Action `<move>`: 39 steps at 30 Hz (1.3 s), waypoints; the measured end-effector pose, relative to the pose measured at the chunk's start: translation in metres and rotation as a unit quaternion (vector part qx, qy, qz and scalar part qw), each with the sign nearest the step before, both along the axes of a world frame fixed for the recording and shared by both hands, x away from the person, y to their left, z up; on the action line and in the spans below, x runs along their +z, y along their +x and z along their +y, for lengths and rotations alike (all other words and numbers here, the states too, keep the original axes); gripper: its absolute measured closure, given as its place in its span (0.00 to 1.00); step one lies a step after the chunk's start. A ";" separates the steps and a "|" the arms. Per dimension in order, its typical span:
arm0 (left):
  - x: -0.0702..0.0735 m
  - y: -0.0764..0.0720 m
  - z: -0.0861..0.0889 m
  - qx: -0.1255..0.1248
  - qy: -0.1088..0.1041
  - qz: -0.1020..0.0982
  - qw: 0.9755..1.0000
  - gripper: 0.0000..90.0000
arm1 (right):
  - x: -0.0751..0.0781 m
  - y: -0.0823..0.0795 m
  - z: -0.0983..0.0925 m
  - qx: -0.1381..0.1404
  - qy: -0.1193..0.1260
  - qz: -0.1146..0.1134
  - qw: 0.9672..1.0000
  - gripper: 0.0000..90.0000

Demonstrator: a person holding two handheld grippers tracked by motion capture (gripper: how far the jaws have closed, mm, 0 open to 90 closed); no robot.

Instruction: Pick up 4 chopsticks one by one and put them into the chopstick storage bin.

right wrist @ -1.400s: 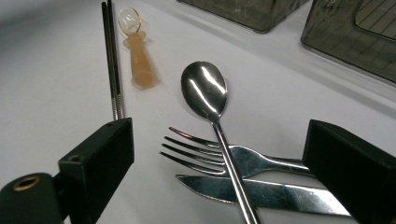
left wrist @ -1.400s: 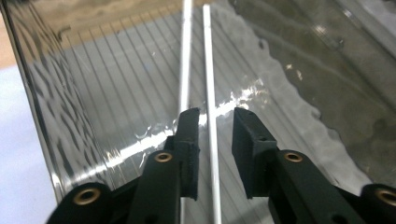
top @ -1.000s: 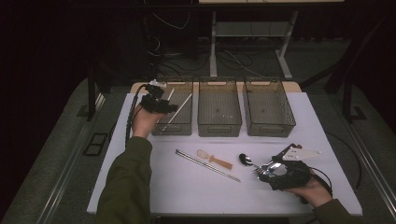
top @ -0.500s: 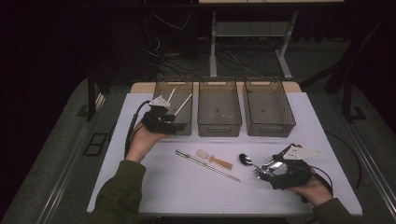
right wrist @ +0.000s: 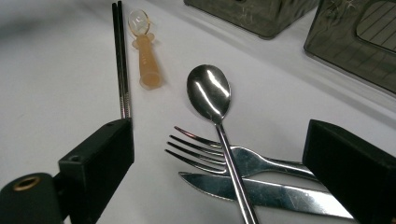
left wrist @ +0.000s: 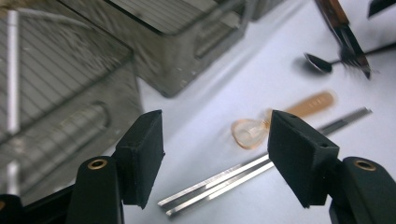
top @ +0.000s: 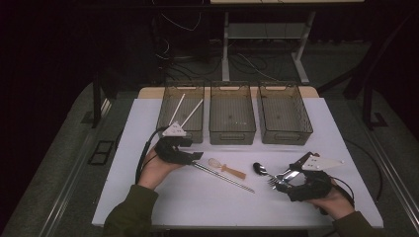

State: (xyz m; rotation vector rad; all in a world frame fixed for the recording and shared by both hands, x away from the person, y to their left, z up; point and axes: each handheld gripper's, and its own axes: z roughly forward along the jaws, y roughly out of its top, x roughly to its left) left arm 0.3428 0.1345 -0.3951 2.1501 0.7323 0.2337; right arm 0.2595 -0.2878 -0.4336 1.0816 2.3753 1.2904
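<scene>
Two steel chopsticks (left wrist: 261, 170) lie side by side on the white table (top: 197, 197) just under my left gripper (top: 190, 157), long axis running from it toward the fork (top: 275, 179), whereas its jaws have just been opening and stand apart, empty.

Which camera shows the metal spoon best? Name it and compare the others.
The right gripper view: the spoon lies close and sharp, its handle crossing a fork and knife. The left gripper view shows it small and blurred; the high view shows a tiny dark bowl.
</scene>
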 end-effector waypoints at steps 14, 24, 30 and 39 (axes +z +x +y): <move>-0.025 0.001 0.003 -0.002 0.047 0.017 0.999 0.74 | 0.000 -0.001 0.001 -0.001 -0.004 0.001 1.000 0.10; -0.041 0.016 -0.002 0.014 0.073 0.026 0.997 0.96 | -0.001 -0.001 0.002 0.001 -0.005 0.003 1.000 0.10; -0.043 0.020 0.002 0.021 0.076 0.030 0.996 0.97 | -0.001 -0.002 0.002 0.001 -0.004 0.003 1.000 0.10; -0.047 0.022 0.003 0.024 0.082 0.037 0.996 0.98 | -0.001 -0.002 0.002 0.004 -0.004 0.003 1.000 0.10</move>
